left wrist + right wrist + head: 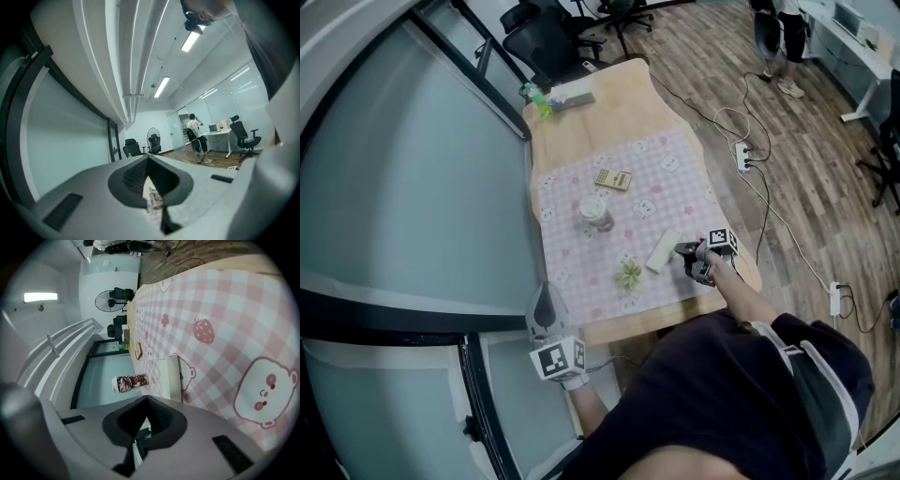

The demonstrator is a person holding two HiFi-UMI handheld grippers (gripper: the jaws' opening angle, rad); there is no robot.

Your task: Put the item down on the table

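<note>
Here white block [662, 251] lies along table [609, 103].

The left gripper [546, 289] is a smooth pale-grey shell that tapers to a point, with a white cube [558, 359] of black square markers behind it. The right gripper [682, 250] looks darker, grey and black, and carries a like marker cube [722, 239]. Up close each shell is matt grey, with a dark heart-shaped recess, ribbed black fingers [135, 176] inside it and dark oblong slots [62, 211] at the sides. The person wears a dark top [712, 398] and a grey, pale-edged strap [802, 361].
</note>
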